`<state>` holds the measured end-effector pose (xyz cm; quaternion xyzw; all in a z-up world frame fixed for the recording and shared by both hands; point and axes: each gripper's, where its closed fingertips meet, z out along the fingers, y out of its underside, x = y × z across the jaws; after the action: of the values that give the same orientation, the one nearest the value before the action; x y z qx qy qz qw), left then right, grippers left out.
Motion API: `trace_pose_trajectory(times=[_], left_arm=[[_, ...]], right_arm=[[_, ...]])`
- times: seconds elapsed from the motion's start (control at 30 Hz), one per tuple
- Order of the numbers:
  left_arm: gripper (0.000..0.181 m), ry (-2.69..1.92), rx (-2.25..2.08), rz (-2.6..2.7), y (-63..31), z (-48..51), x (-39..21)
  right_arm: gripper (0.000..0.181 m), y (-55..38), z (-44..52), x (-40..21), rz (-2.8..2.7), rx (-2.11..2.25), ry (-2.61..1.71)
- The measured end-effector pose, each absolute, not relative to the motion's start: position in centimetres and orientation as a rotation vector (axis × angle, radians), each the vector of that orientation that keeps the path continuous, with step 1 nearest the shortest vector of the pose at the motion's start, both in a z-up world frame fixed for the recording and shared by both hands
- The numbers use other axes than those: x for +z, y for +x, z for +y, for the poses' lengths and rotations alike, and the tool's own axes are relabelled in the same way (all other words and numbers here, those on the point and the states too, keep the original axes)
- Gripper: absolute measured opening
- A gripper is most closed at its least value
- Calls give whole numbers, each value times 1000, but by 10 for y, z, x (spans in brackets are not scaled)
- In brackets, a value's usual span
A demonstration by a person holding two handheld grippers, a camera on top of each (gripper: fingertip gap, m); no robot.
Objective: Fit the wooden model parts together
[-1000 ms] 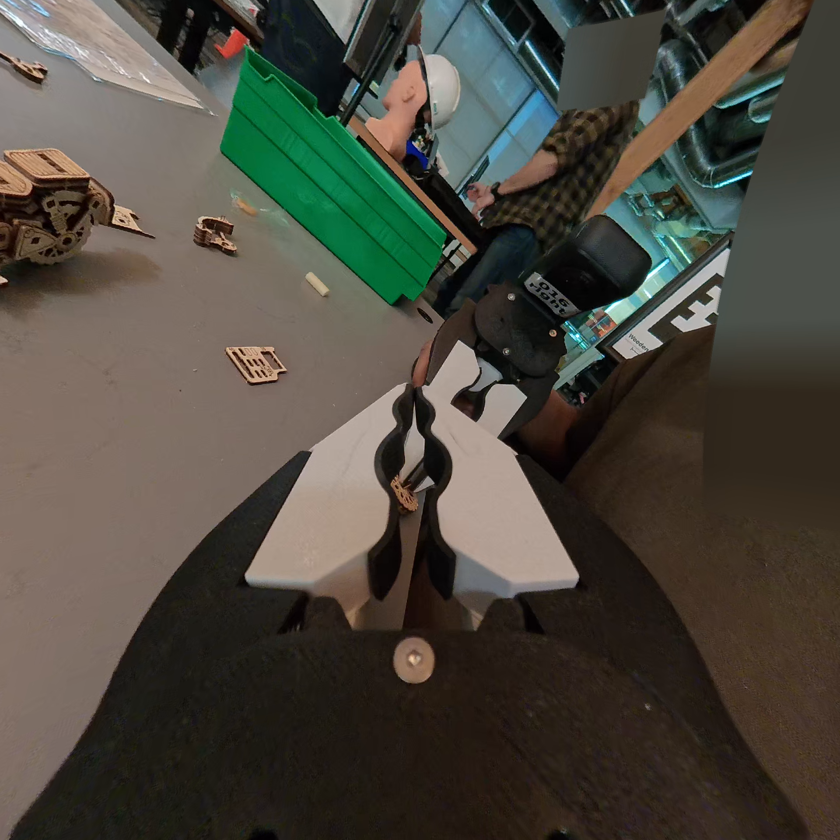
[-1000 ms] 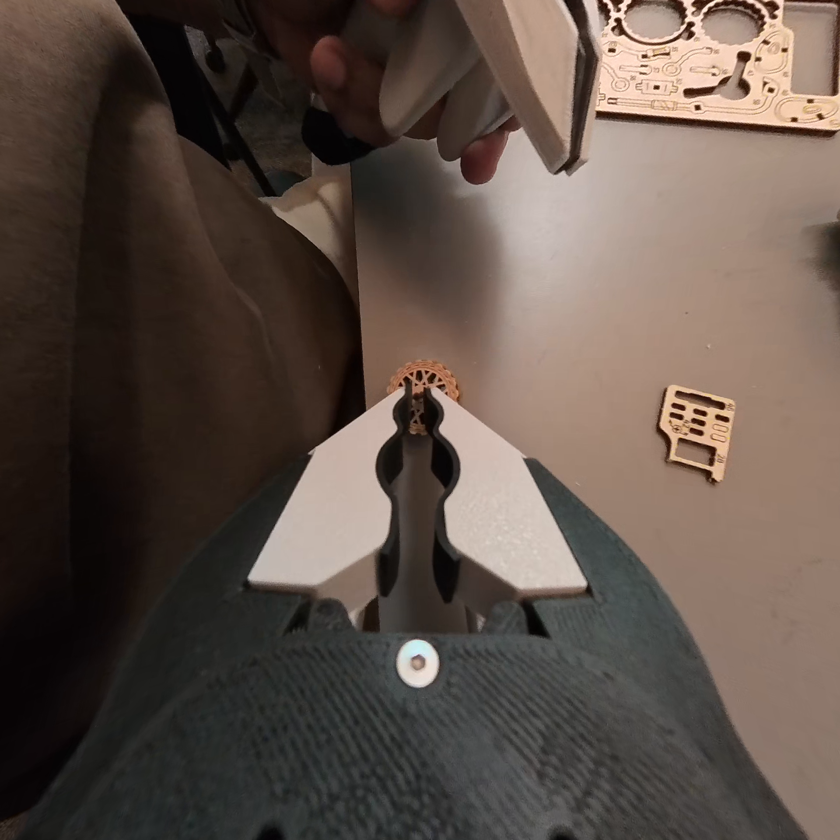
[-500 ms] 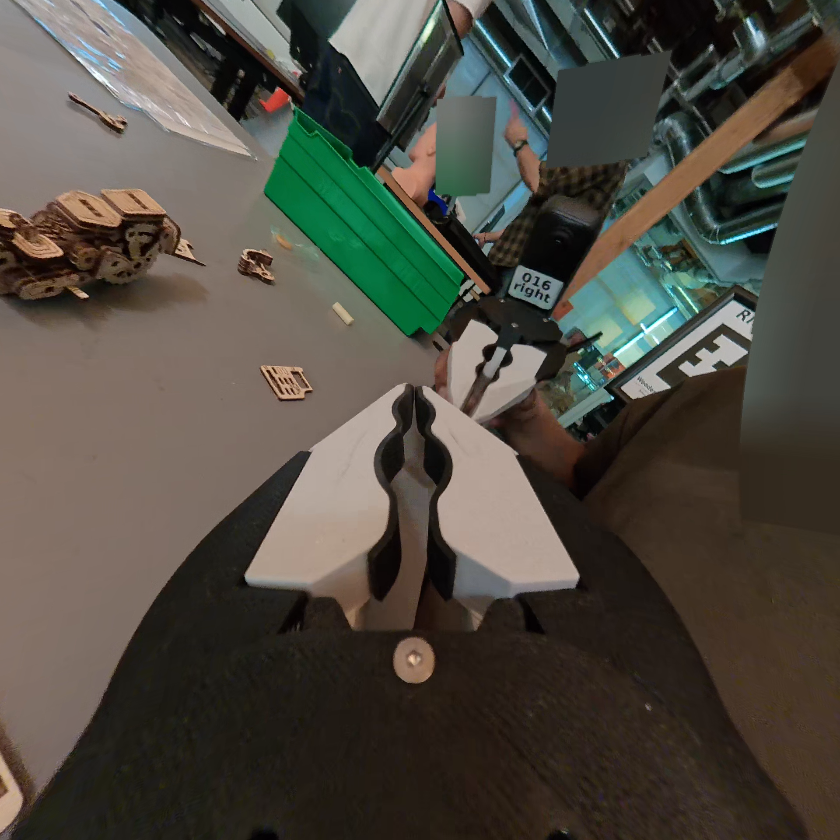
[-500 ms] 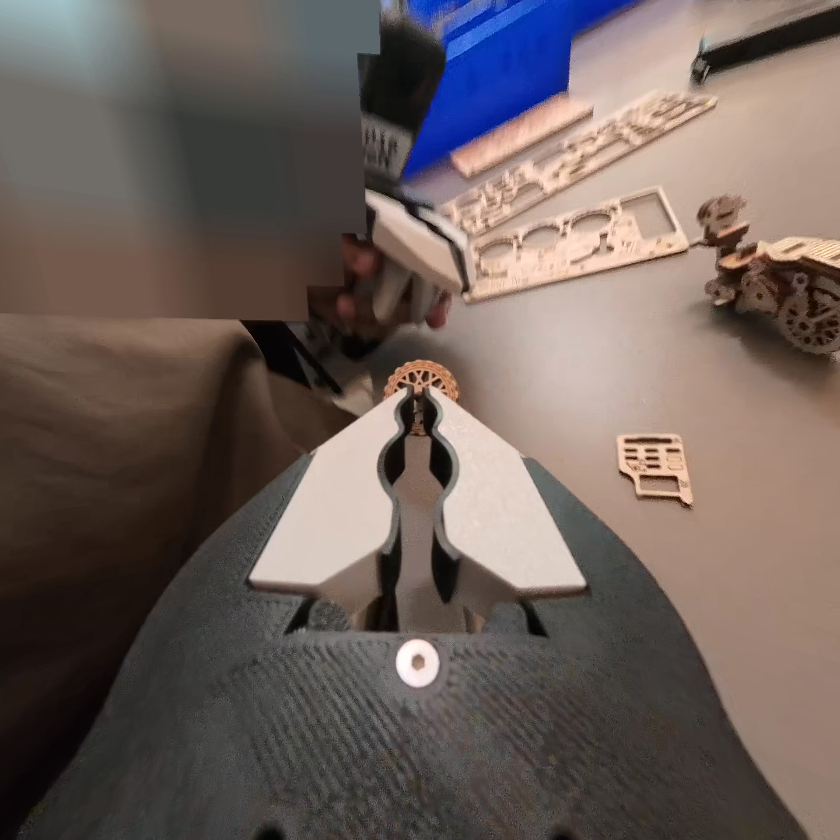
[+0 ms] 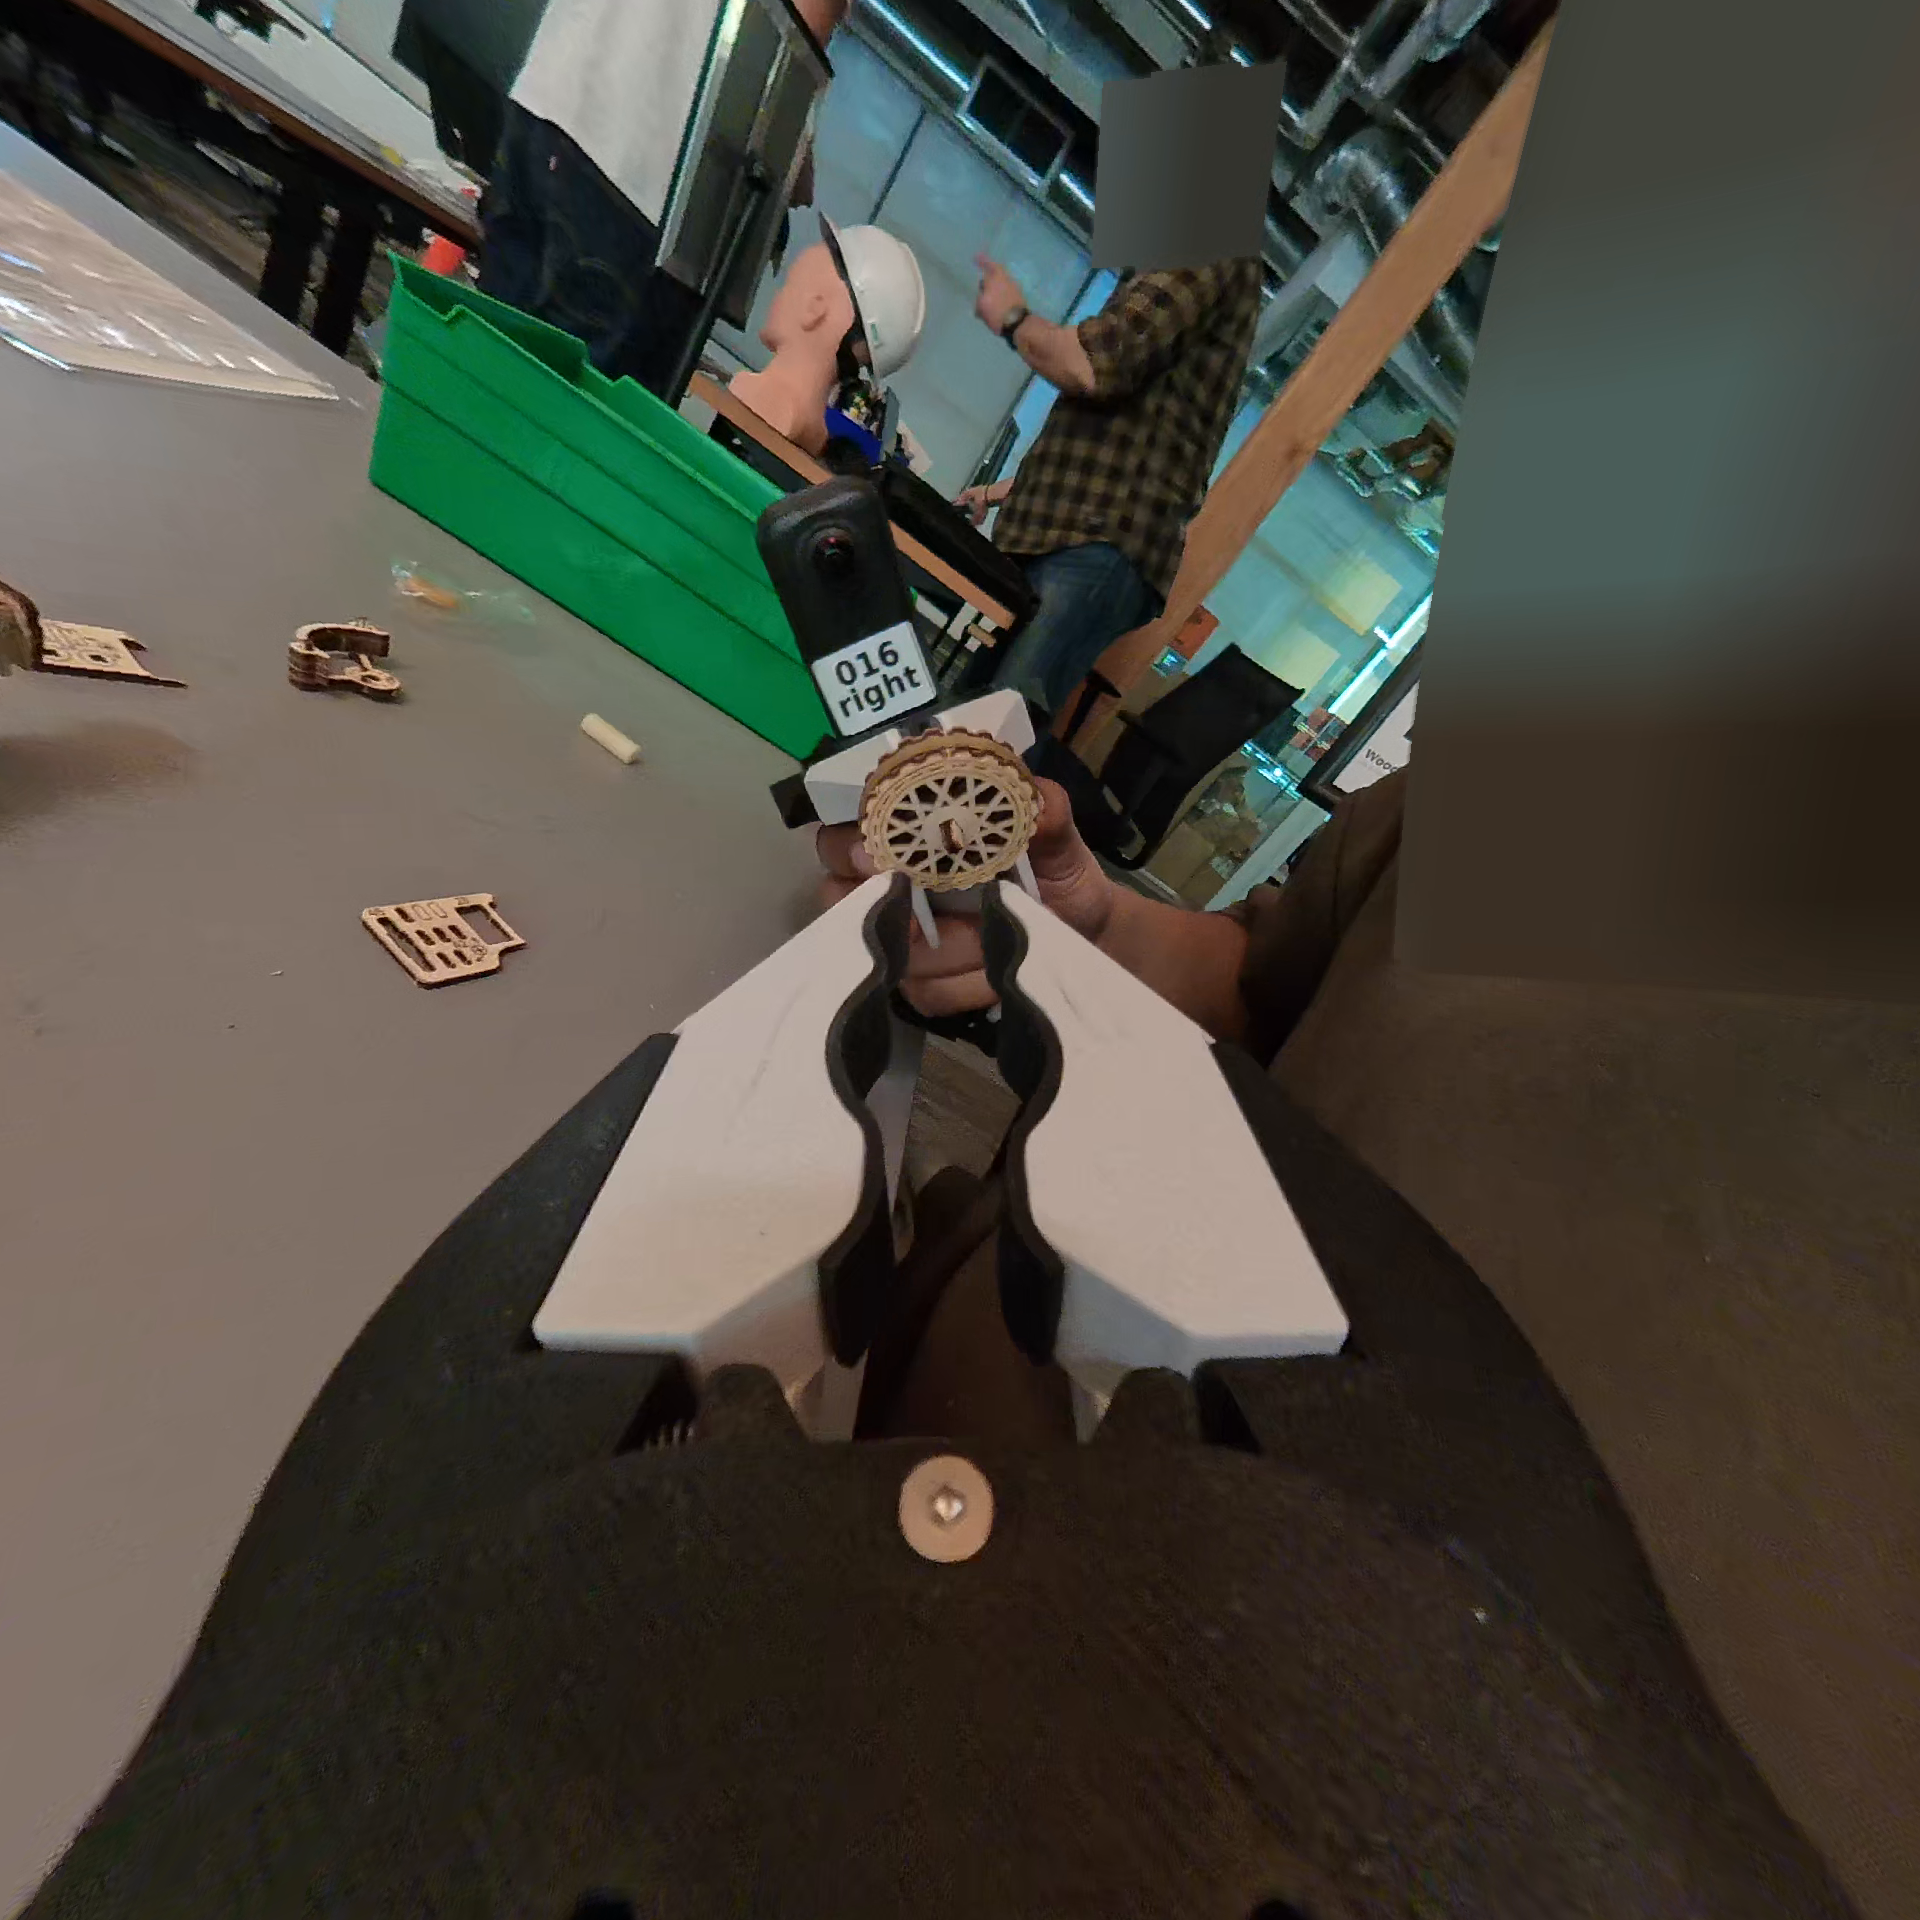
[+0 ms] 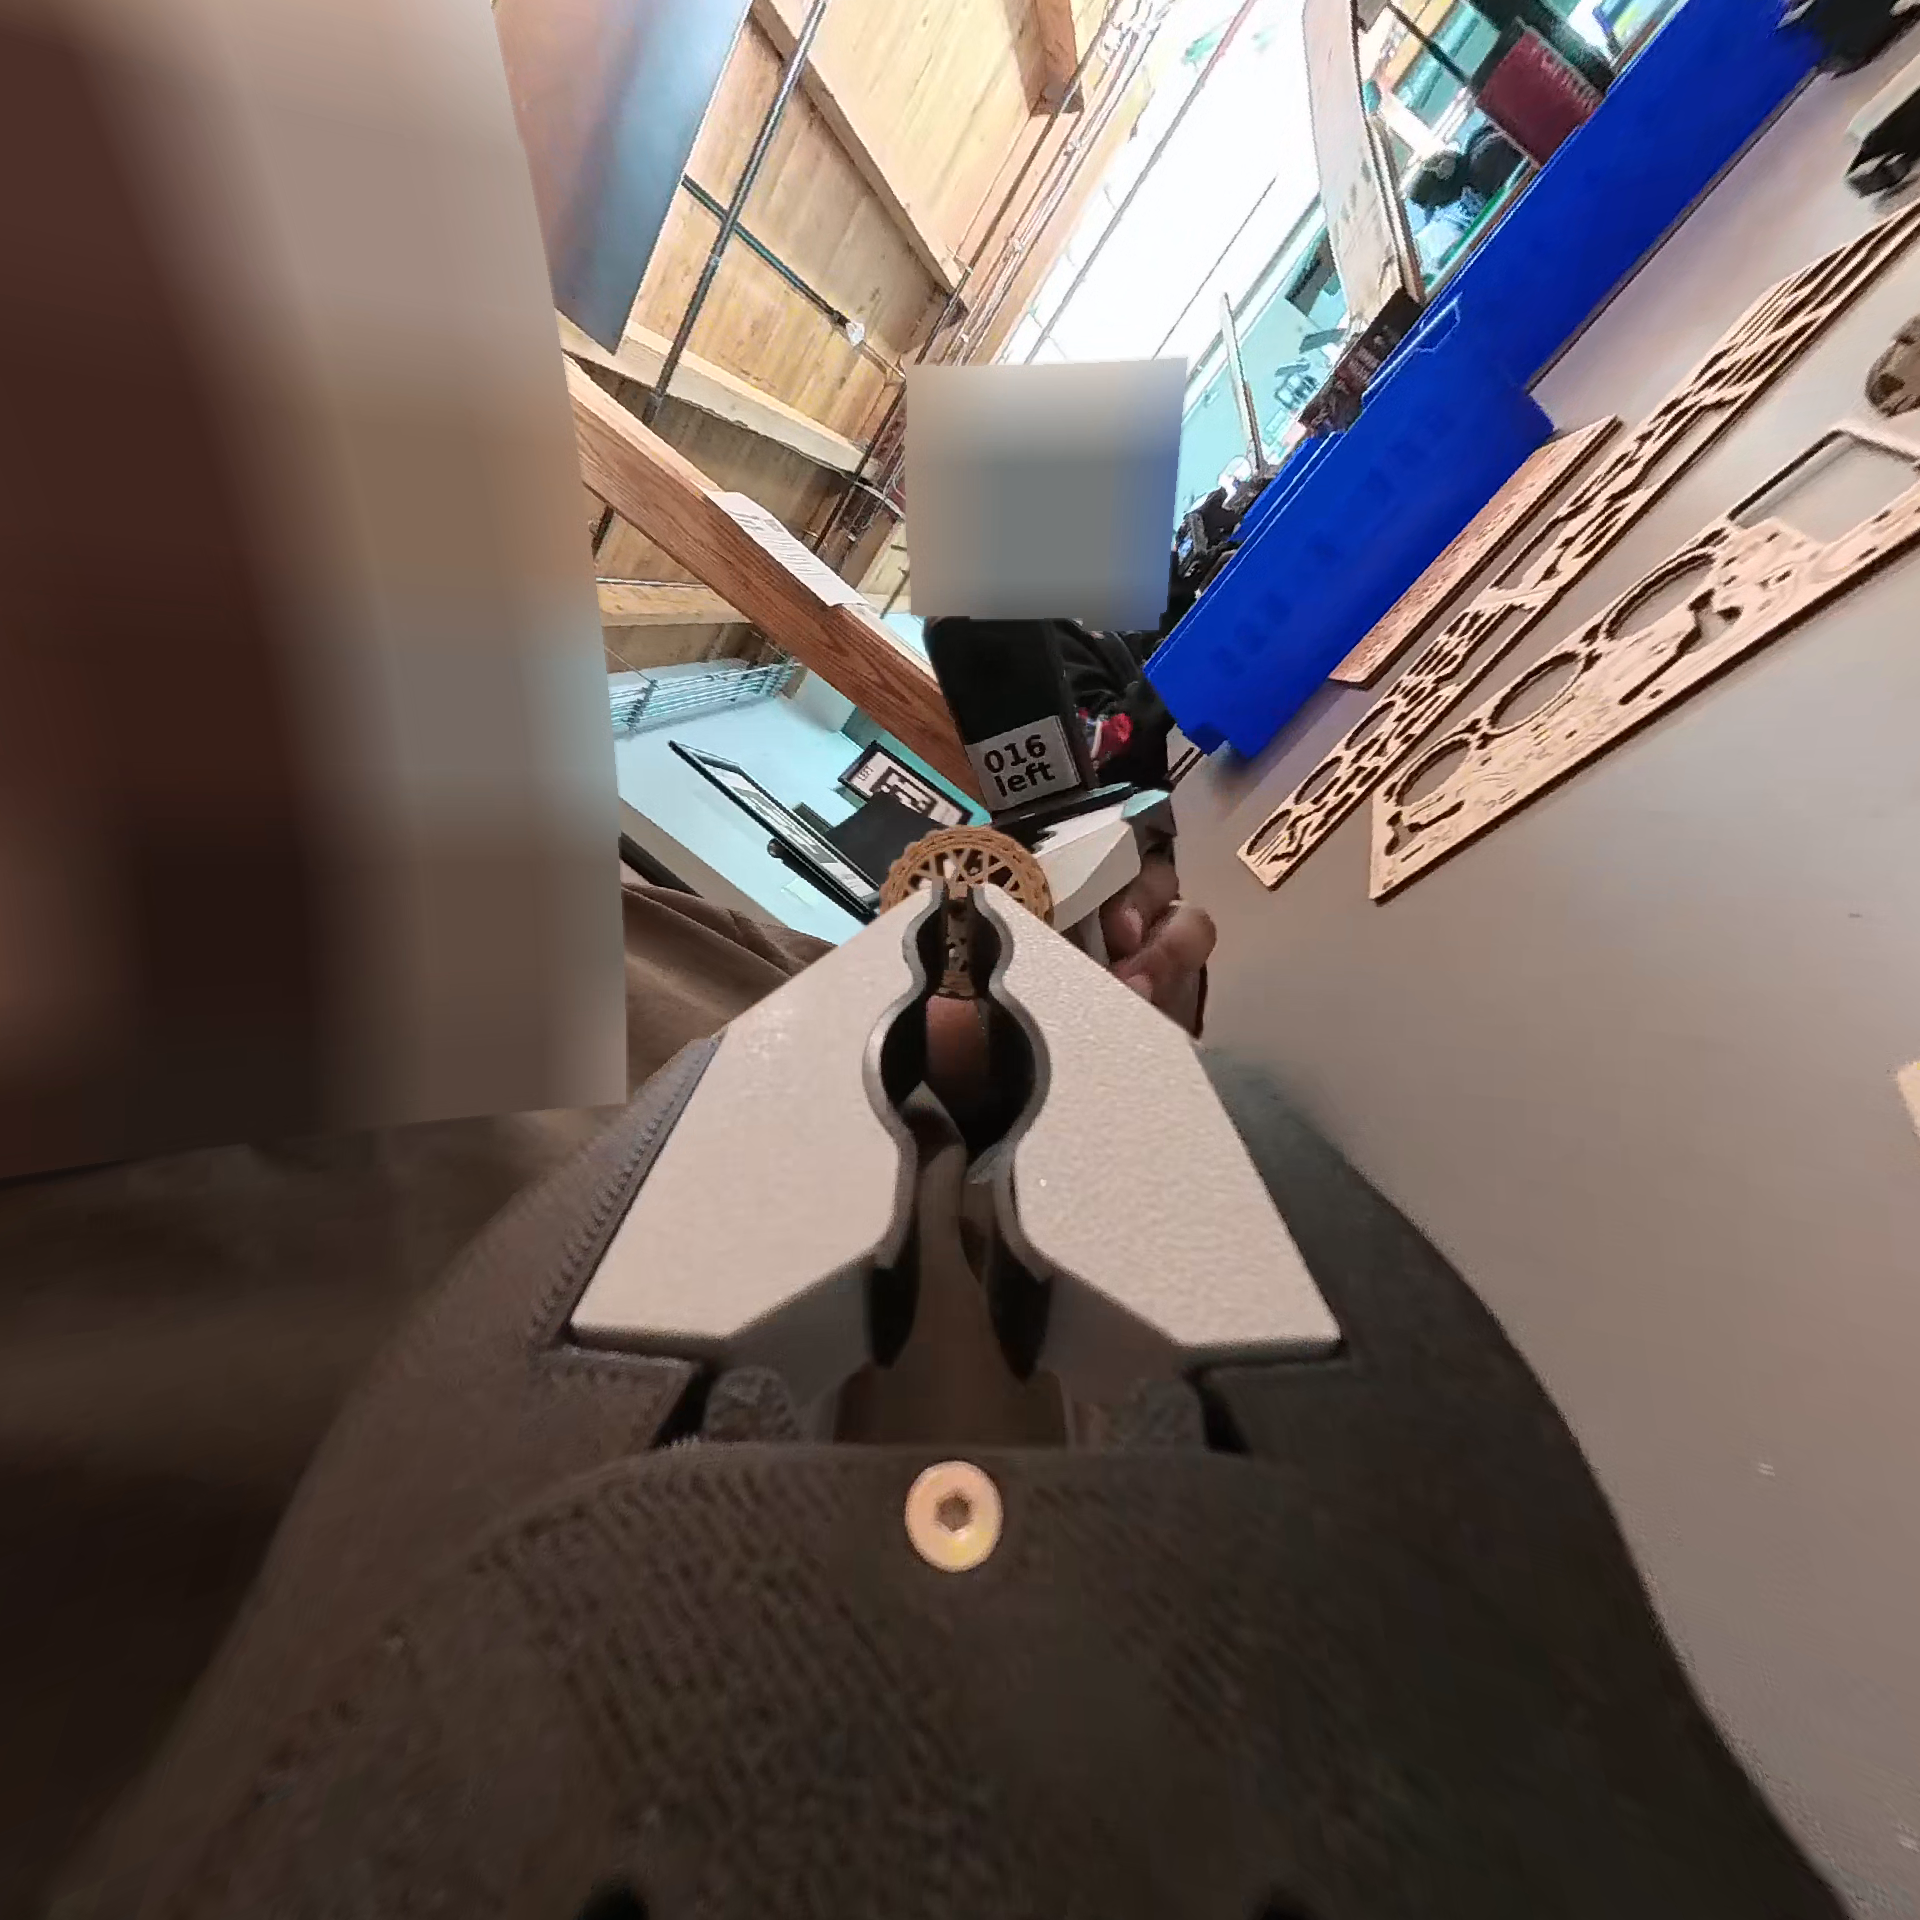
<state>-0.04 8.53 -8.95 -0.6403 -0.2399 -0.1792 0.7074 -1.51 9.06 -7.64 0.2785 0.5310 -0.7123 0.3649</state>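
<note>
My right gripper is shut on a round spoked wooden wheel, held at its tips above the table edge. In the left wrist view the wheel faces me, with a small peg in its hub. The right gripper's camera housing stands right behind it. My left gripper is open and empty, its tips just below and in front of the wheel. The left gripper's white fingers show just behind the wheel in the right wrist view.
On the grey table lie a flat wooden part, a small assembled piece and a white peg. A green bin stands behind them. A blue bin and wooden part sheets are at the right. People stand beyond. Less than 4 cm separates the two grippers' tips.
My left gripper has opened; the small wooden piece seen in it a second ago is gone from it. Both grippers have risen and turned tip to tip, with the wheel between them.
</note>
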Motion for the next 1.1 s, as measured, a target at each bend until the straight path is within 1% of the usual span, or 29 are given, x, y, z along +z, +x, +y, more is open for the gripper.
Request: trace_pose_trajectory(times=[0.3, 0.43, 0.67, 0.83, 0.9, 1.1], left_arm=[[7, -1441, -383, -545, 0, 88, -93], [0, -1442, -383, -551, -1, 87, -94], [0, -1466, -407, -574, -1, 89, -100], [0, -1413, -476, -620, -3, 89, -99], [0, -1391, -503, -634, -4, 88, -98], [0, -1306, -578, -690, -12, 83, -95]], right_arm=[[1, -14, 86, -81, 1363, -1799, 725], [1, -14, 86, -84, 1372, -1788, 735], [2, -14, 85, -86, 1375, -1782, 737], [7, -17, 85, -87, 1399, -1790, 748], [5, -17, 85, -87, 1424, -1796, 743], [9, -19, 88, -85, 1477, -1837, 742]])
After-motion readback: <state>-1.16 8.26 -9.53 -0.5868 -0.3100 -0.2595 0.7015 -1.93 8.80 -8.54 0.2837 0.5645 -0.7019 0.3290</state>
